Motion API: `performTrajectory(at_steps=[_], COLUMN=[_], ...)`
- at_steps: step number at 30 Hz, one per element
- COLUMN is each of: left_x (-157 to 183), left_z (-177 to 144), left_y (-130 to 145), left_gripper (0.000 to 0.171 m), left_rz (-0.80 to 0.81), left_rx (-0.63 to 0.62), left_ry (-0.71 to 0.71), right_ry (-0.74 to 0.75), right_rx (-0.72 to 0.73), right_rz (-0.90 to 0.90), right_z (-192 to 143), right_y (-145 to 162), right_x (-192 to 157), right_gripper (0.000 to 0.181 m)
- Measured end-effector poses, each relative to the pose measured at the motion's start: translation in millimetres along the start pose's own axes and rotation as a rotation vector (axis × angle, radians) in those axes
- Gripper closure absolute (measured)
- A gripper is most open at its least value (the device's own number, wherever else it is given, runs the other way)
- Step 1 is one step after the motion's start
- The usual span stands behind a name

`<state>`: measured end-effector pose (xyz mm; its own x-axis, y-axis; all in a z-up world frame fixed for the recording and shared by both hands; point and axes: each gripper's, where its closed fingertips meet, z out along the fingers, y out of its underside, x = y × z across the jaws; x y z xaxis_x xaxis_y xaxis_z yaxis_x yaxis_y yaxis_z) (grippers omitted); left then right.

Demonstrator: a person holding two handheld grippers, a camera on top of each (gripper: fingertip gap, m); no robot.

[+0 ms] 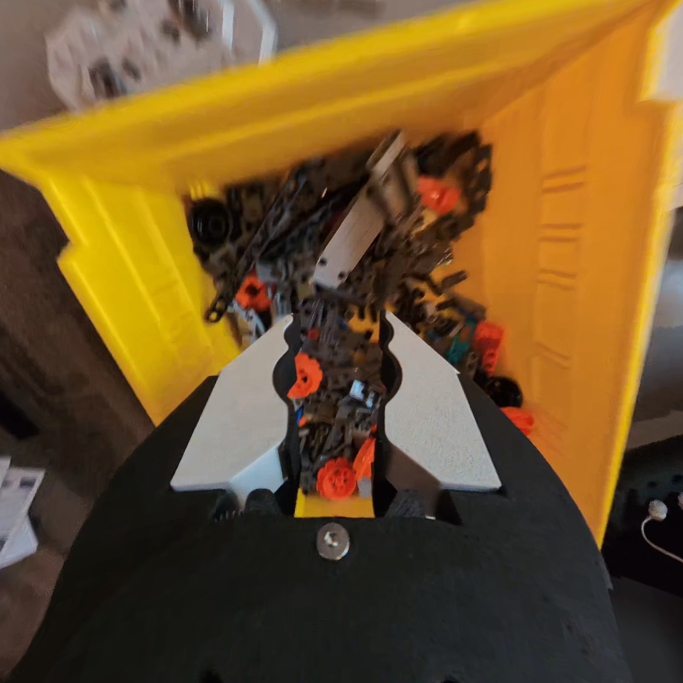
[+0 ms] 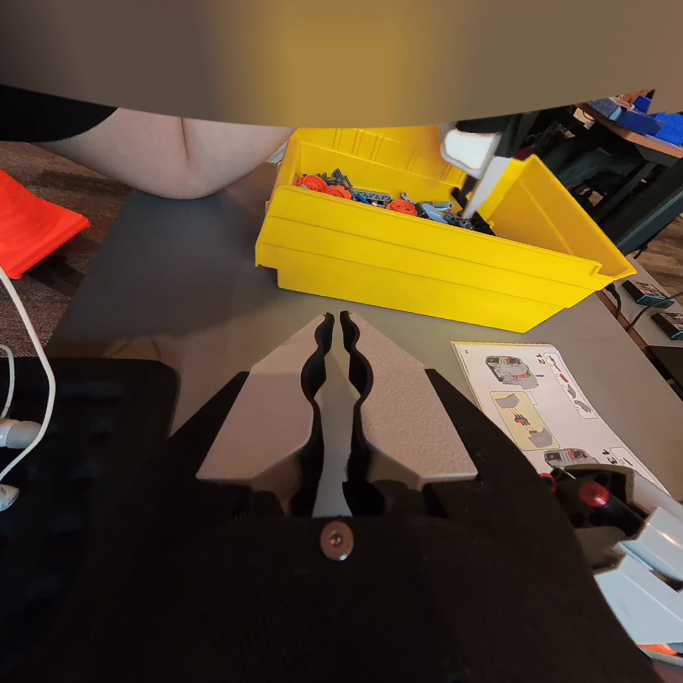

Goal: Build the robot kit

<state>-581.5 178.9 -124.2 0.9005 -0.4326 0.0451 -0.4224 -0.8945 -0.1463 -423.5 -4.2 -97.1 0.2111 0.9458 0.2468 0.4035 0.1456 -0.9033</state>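
Left gripper (image 1: 338, 321) hung over yellow bin (image 1: 236, 122), fingers spread apart, empty, above jumble of dark and orange toy parts (image 1: 332, 391). Grey block (image 1: 351, 240) lay at 12 o'clock of fingertips, black wheel (image 1: 209, 221) at 10 o'clock. View blurred.

Right gripper (image 2: 335, 314) hovered over grey bench (image 2: 166, 258), fingers nearly together with narrow gap, gripping nothing. Yellow bin (image 2: 425, 273) at 1 o'clock, instruction sheet (image 2: 525, 399) at 3 o'clock, red tray (image 2: 33, 225) at 10 o'clock.

Left gripper (image 1: 338, 325) parted above heap of dark, grey and orange plastic building-toy parts (image 1: 343, 266) inside yellow plastic bin (image 1: 258, 111); right gripper (image 2: 336, 314) nearly closed, empty, bin (image 2: 425, 266) ahead of jaws.
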Motion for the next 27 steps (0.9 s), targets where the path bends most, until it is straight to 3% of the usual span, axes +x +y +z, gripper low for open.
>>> performTrajectory(at_steps=[4,11,20,24,27], left_x=[-19,-25,-28,-33,-33], left_z=[19,39,31,17,9], left_y=[37,62,63,56,43], left_gripper=[0.119,0.112,0.133,0.153,0.155], left_rz=[-0.033,0.024,0.061,0.068,0.082], left_rx=[-0.218,-0.406,-0.398,-0.323,-0.24], left_ry=[-0.061,-0.123,-0.145,-0.161,-0.161], right_ry=[-0.006,-0.017,-0.019,-0.022,-0.025], right_rx=[-0.015,-0.021,-0.029,-0.034,-0.038], right_rz=[-0.032,-0.047,-0.055,-0.059,-0.056], right_z=[1,2,3,3,4], right_y=[2,3,4,5,7], right_x=[-4,-7,-8,-9,-9], right_gripper=[0.178,0.178,0.177,0.178,0.178])
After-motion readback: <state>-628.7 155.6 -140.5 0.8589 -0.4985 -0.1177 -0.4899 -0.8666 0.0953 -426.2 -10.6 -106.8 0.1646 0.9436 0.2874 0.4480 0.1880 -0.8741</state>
